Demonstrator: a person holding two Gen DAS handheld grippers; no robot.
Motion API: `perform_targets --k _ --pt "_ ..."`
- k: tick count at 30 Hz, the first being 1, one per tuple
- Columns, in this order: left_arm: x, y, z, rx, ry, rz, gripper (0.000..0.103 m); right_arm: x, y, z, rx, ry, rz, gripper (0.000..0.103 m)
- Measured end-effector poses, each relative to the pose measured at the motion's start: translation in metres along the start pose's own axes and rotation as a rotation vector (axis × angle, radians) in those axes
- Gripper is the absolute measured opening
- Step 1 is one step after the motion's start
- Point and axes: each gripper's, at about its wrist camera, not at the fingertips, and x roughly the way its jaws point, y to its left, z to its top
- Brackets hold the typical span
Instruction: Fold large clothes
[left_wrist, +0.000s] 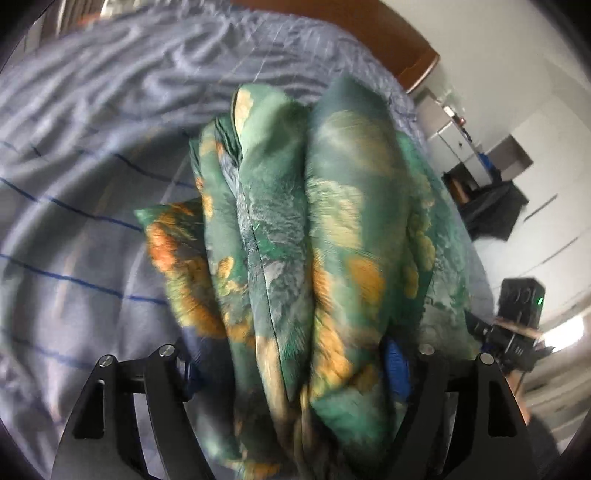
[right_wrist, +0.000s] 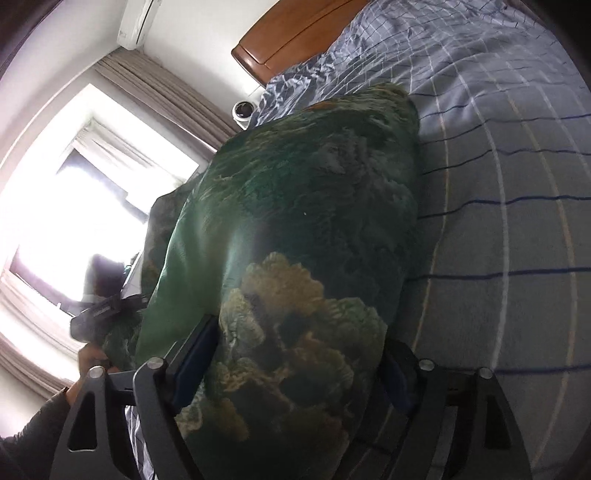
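Observation:
A large green garment with orange and cream flower print lies bunched in long folds on the bed. It runs between the fingers of my left gripper. The jaws stand wide, the cloth leans on the blue right pad, and a gap shows at the left pad, so the gripper is open. In the right wrist view the same garment bulges between both pads of my right gripper, which is shut on the thick bundle. Each gripper shows in the other's view: the right one, the left one in a hand.
The bed carries a blue-grey checked sheet, with a wooden headboard at the far end. A bright window with curtains and a small round camera are beside the bed. Cabinets and dark furniture stand off to the right.

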Motion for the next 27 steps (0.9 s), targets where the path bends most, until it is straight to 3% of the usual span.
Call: perform_targets --k 3,6,9,13,14,16,19,24,27 --pt "-0.038 -0.022 -0.028 0.073 -0.066 0.122 0.086 -0.023 0.008 -0.006 -0.014 -0.027 -0.082 0.084" --pt "-0.083 -0.063 -0.054 0.208 -0.211 0.279 0.1 -0.061 0.038 -0.021 -0.194 -0.102 -0.198 0.084" --pt "-0.121 -0.104 -0.078 0.274 -0.327 0.322 0.102 -0.102 0.077 -0.044 -0.353 -0.164 -0.297 0.084" --pt "-0.152 -0.14 -0.101 0.248 -0.456 0.36 0.102 -0.151 0.126 -0.082 -0.47 -0.246 -0.426 0.084" --pt "-0.159 -0.151 -0.109 0.245 -0.49 0.406 0.103 -0.164 0.137 -0.093 -0.494 -0.28 -0.454 0.084" --pt "-0.161 -0.165 -0.11 0.245 -0.531 0.491 0.103 -0.181 0.146 -0.102 -0.509 -0.34 -0.486 0.086" --pt "-0.172 -0.184 -0.119 0.248 -0.582 0.56 0.103 -0.203 0.161 -0.126 -0.495 -0.392 -0.535 0.088" --pt "-0.191 -0.205 -0.144 0.276 -0.599 0.588 0.103 -0.218 0.173 -0.152 -0.474 -0.36 -0.557 0.088" --pt "-0.197 -0.216 -0.158 0.28 -0.599 0.568 0.103 -0.226 0.179 -0.162 -0.444 -0.347 -0.562 0.088"
